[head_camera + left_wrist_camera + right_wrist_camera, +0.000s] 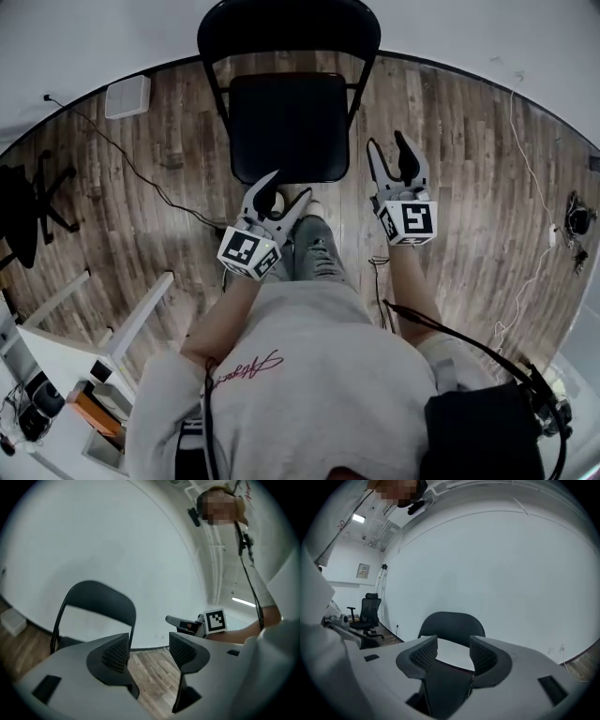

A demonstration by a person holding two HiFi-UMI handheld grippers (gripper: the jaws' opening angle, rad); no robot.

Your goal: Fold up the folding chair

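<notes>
Wood-plank floor (459, 187) runs up to a white wall (511, 564), and on it, just in front of the person (309, 375), stands the black chair (289, 127). It is fully open, with the seat lying flat and the backrest (286, 28) upright on the wall side. As I judge it, none of the folding is done. The seat has yet to be tipped up and the frame brought together, so the whole job is still ahead.

The person stands at the seat's front edge with both arms held forward. The left claw (286, 190) hangs by the seat's front left corner. Its jaws stand well apart with nothing in them, and its own view shows only floor and wall between the pads, with the chair off to one side. The right claw (387, 148) is just beside the seat's front right corner. Its jaws are also apart and empty, and the backrest shows through the gap but well beyond it. Neither claw touches the chair, as far as I can see. They look placed to take hold, though on which part I can't say.

Off to the left stands an office chair (23, 211), well apart from all this.
</notes>
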